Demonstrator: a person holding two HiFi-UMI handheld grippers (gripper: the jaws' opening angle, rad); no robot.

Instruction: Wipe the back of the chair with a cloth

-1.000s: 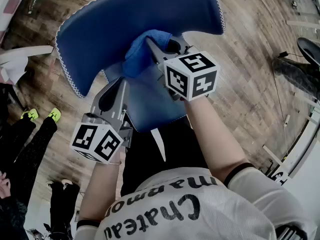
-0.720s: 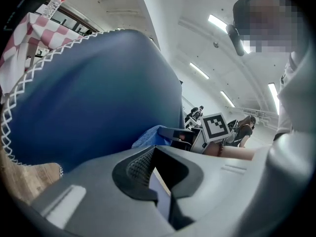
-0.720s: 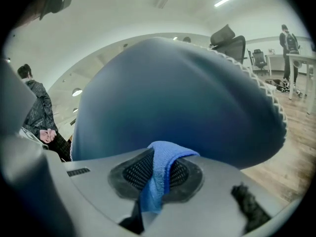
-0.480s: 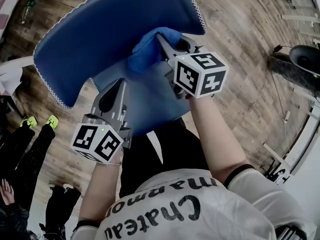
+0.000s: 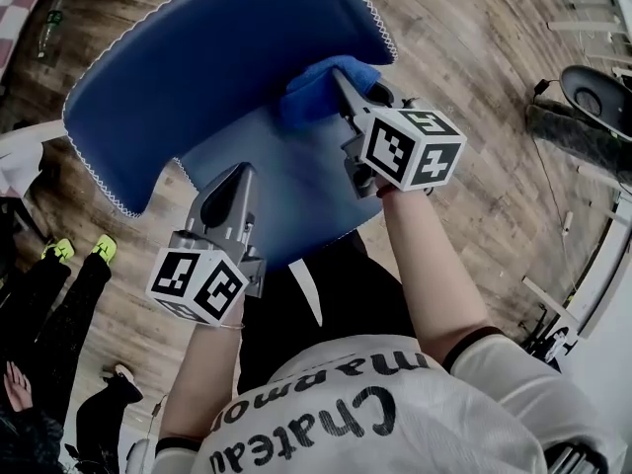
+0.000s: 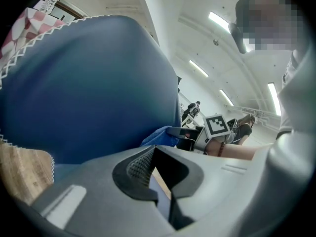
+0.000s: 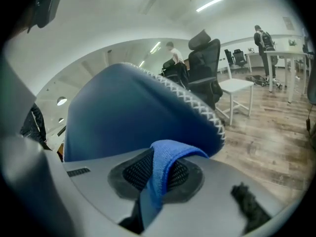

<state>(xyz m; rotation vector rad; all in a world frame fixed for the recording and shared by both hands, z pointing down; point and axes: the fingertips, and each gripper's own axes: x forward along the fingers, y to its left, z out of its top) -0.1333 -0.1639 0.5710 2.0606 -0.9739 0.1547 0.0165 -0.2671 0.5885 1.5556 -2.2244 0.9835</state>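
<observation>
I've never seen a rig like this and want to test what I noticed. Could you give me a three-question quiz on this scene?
1. Which gripper is clamped on the cloth? A. the left one B. the right one C. neither
2. True or false: the cloth is red.
3. What colour is the stitching along the edge of the chair back?

Key:
1. B. The right gripper grips it, and the left gripper is open and empty.
2. False. It is blue.
3. White.

head view: steeply down over chair back [image 5: 217, 77] | gripper views: low, close, upward | shared: chair back
</observation>
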